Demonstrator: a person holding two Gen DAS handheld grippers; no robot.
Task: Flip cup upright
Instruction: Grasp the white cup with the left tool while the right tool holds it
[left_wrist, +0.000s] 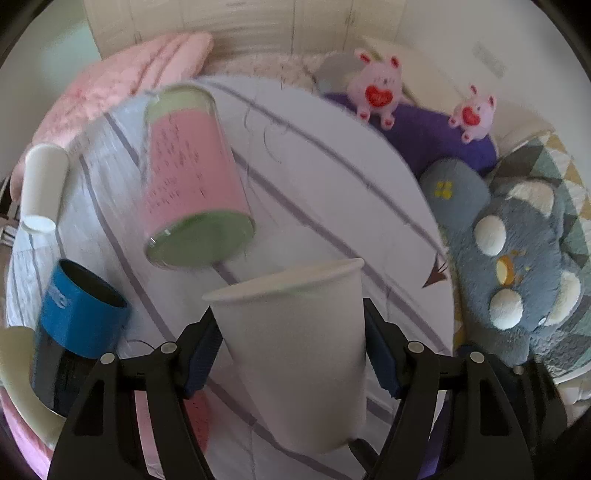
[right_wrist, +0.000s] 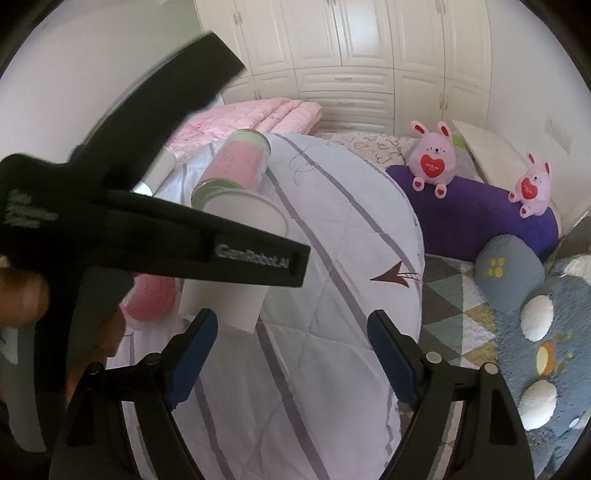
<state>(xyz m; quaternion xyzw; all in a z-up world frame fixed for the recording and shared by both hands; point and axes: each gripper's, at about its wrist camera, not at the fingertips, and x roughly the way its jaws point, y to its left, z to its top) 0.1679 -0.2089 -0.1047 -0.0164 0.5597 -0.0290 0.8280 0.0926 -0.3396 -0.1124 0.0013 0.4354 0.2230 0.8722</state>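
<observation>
A white paper cup (left_wrist: 295, 354) is held between the blue pads of my left gripper (left_wrist: 291, 354), rim away from the camera and tilted slightly, above a white striped quilt (left_wrist: 332, 177). The right wrist view shows the same cup (right_wrist: 243, 236), partly hidden behind the black body of the left gripper (right_wrist: 255, 258). My right gripper (right_wrist: 293, 354) is open and empty, just below and right of the cup.
A pink-and-green canister (left_wrist: 192, 173), a blue-and-black can (left_wrist: 77, 321) and a second white paper cup (left_wrist: 40, 192) are on the quilt to the left. Pink plush rabbits (right_wrist: 432, 158), a purple cushion (right_wrist: 480, 218) and a blue plush (right_wrist: 535, 350) are to the right.
</observation>
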